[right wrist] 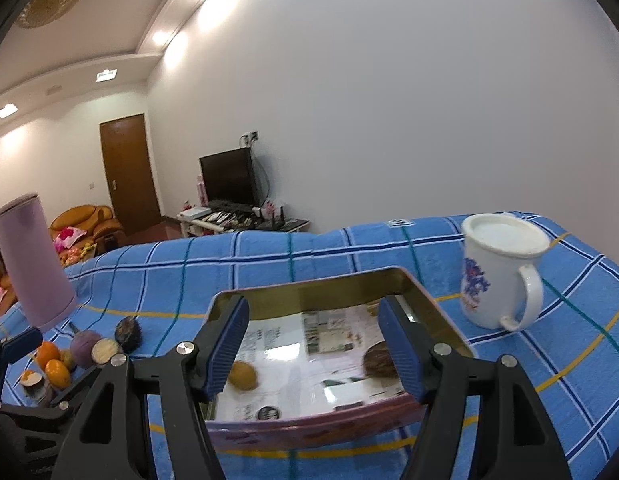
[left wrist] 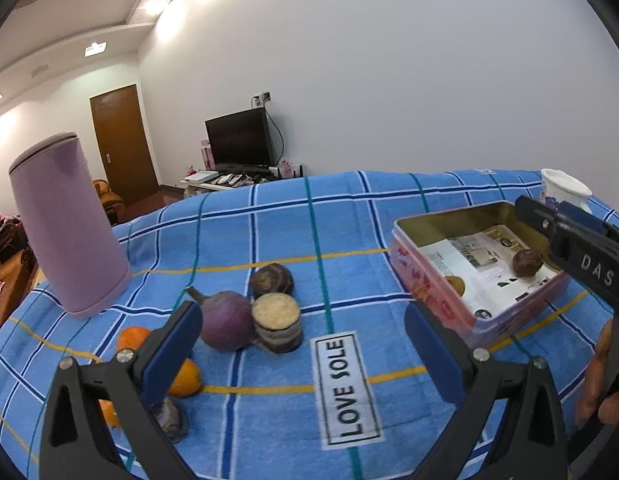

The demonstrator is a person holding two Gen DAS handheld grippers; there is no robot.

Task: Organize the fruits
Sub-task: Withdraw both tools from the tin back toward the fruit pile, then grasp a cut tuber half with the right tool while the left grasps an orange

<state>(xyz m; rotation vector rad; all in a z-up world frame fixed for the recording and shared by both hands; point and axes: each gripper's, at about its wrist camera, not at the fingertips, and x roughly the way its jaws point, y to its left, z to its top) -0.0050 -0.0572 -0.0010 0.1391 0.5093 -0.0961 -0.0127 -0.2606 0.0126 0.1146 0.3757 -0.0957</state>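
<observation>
Both tools, left [left wrist: 305, 344] and right [right wrist: 313, 344], open and empty over blue checked cloth [left wrist: 269, 224]; white wall [left wrist: 389, 80] behind.

A home living room: a dark television [right wrist: 228, 176] stands on a low white stand [right wrist: 245, 222] cluttered with remotes against a plain white wall, a brown wooden door [right wrist: 129, 168] lies beyond, and an orange armchair [right wrist: 87, 220] holds a flowered cushion. Recessed lights sit in a stepped ceiling, and a blue checked cloth [left wrist: 349, 216] covers the tabletop
</observation>
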